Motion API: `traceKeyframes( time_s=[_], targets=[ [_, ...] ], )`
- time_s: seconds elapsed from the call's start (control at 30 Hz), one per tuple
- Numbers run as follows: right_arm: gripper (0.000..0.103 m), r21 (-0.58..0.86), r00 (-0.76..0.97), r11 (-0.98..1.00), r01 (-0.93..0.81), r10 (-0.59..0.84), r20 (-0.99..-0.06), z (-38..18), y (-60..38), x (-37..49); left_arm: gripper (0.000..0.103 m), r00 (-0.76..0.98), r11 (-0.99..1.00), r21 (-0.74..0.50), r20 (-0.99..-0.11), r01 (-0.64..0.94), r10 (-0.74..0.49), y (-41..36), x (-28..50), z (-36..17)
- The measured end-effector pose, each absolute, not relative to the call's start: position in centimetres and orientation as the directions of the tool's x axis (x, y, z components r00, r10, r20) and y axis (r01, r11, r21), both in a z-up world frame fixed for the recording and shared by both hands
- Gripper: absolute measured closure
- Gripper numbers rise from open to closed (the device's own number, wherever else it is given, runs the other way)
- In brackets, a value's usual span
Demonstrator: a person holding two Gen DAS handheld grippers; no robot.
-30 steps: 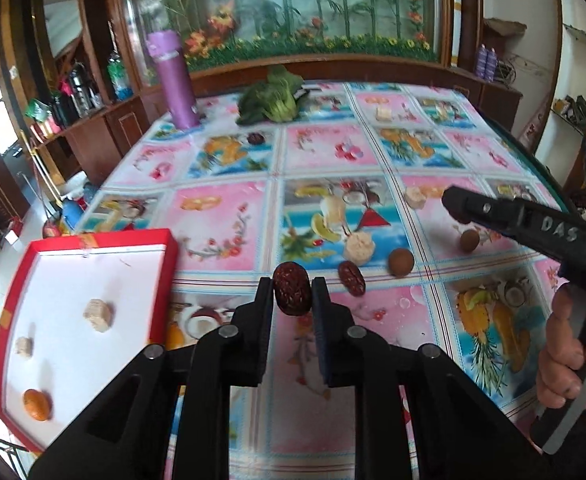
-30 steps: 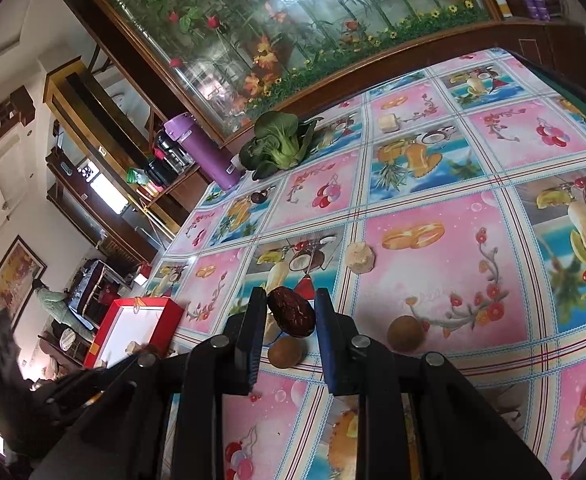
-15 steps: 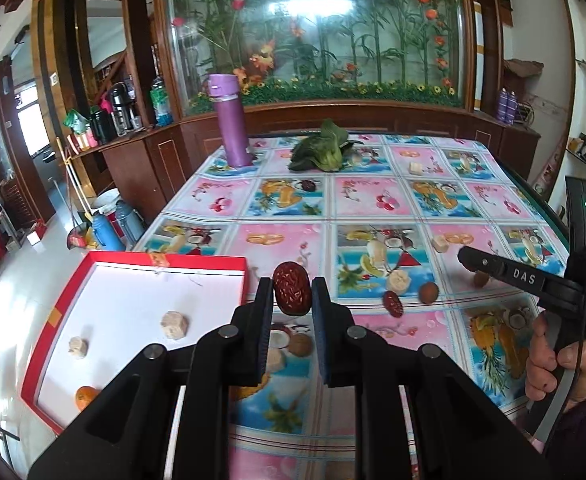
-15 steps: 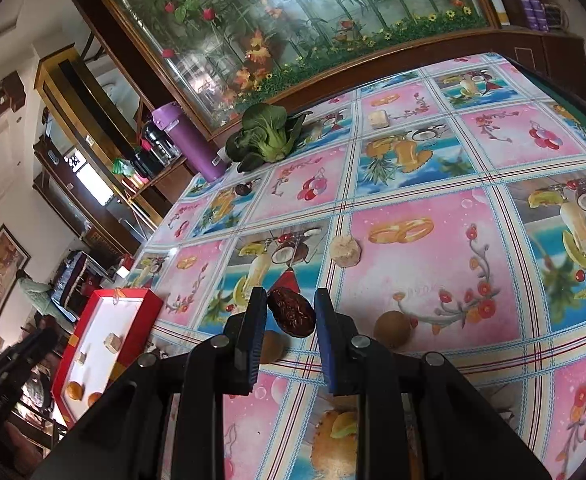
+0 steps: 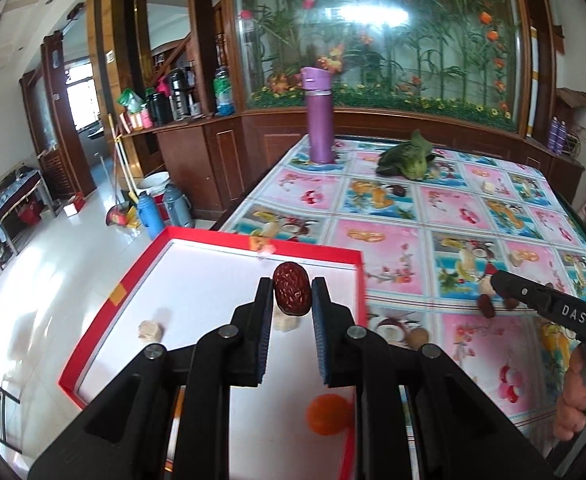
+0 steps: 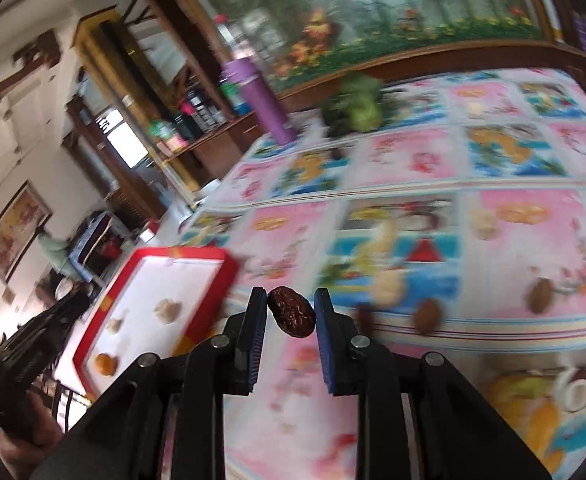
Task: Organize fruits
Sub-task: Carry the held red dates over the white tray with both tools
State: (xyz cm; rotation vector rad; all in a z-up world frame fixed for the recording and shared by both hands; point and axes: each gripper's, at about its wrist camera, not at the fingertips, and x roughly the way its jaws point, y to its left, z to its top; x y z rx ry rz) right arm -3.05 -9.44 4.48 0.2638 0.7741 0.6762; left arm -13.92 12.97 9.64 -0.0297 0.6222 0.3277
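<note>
My left gripper (image 5: 291, 300) is shut on a dark red date (image 5: 291, 294) and holds it above the white floor of the red tray (image 5: 317, 254). In the tray lie two pale chunks (image 5: 150, 330) and an orange fruit (image 5: 329, 420). My right gripper (image 6: 290, 314) is shut on a second date (image 6: 291, 316) above the tablecloth, just right of the tray (image 6: 185, 254). This view is motion-blurred. One black finger (image 5: 541, 296) of the right gripper shows at the right edge of the left wrist view.
Loose on the fruit-print cloth are a date (image 6: 365, 316), two brown round fruits (image 6: 427, 316), pale chunks (image 6: 389, 284) and another brown fruit (image 5: 419, 336). A purple flask (image 5: 320, 120) and a leafy green (image 5: 407, 160) stand at the far end. The tray overhangs the table's left edge.
My left gripper carried its date leftward from over the cloth to above the tray. My right gripper, still holding its date, swung left toward the tray.
</note>
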Motion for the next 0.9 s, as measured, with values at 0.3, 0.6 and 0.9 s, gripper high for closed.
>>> traceKeyframes(
  time_s=[0.3,0.6,0.9],
  targets=[
    [0.08,0.432,0.386,0.662,-0.612,0.727,-0.568,6.2,1.1,-4.5,0.082,0.729,0.922,0.052,-0.596,-0.383,0.336,17.5,-14.8,8.2],
    [0.08,0.411,0.339,0.675,-0.613,0.694,-0.635,4.6,5.5,-3.4,0.082,0.689,0.911,0.051,-0.638,-0.409,0.344,19.7,-14.3,6.2],
    [0.08,0.442,0.307,0.691,-0.572,0.68,-0.666,3.1,7.1,-1.5,0.082,0.611,0.904,0.101,-0.706,-0.415,0.36,20.3,-12.6,3.5]
  ],
)
